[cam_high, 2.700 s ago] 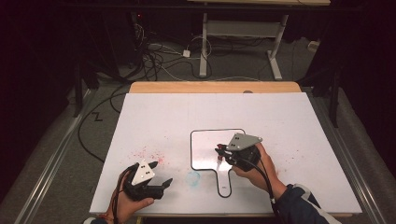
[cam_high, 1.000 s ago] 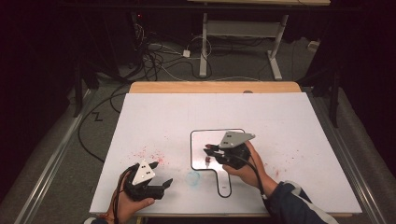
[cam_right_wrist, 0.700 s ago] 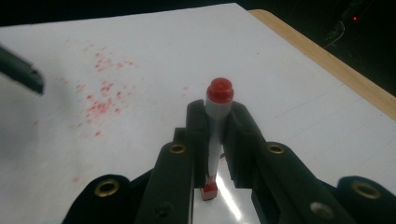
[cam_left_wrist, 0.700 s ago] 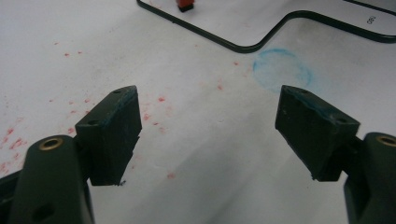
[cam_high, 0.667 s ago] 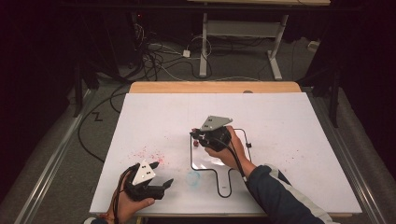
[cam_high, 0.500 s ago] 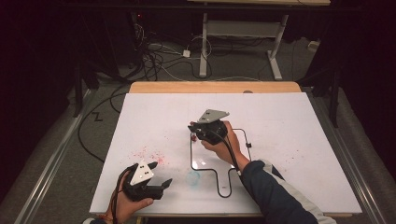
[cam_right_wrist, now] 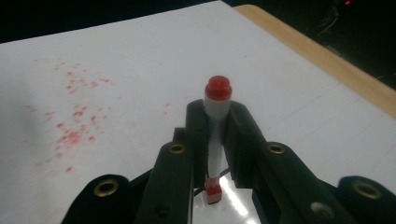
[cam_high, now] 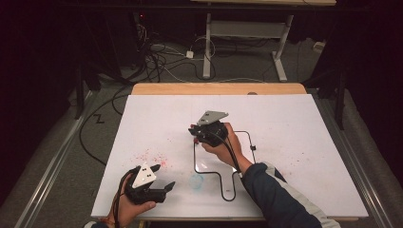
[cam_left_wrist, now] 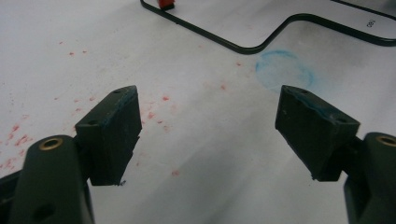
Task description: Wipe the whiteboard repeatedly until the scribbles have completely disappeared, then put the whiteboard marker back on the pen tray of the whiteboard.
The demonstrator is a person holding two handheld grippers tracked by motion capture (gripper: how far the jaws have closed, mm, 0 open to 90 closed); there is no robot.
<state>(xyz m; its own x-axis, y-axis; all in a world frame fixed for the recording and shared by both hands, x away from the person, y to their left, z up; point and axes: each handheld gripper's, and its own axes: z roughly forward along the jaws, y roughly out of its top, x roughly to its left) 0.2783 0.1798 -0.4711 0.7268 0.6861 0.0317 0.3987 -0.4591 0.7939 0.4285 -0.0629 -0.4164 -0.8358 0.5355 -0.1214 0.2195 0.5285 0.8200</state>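
Observation:
A white board (cam_high: 285, 123) covers the table and bears a black paddle-shaped outline (cam_high: 194, 161). My right gripper (cam_high: 195, 133) hovers over the outline's upper left corner. It is shut on a white marker (cam_right_wrist: 215, 126) with a red cap, held upright, its red lower end (cam_right_wrist: 213, 192) at the board. The right gripper (cam_right_wrist: 217, 122) grips the marker's barrel on both sides. My left gripper (cam_high: 164, 189) rests near the board's front left edge. The left gripper (cam_left_wrist: 212, 126) stands open, nothing between its pads (cam_left_wrist: 111, 133). A faint blue ring (cam_left_wrist: 283, 70) lies just ahead of it.
Red specks (cam_high: 153, 155) dot the board left of the outline, and pale red ones (cam_high: 304, 149) show at the right. The blue ring (cam_high: 196, 181) sits by the outline's neck. A wooden strip (cam_high: 218, 89) edges the far side. Cables (cam_high: 161, 52) and desk legs (cam_high: 207, 47) stand beyond.
My right gripper has carried the marker away from me and to the left, from the outline's middle right to its upper left corner. The left gripper has stayed still.

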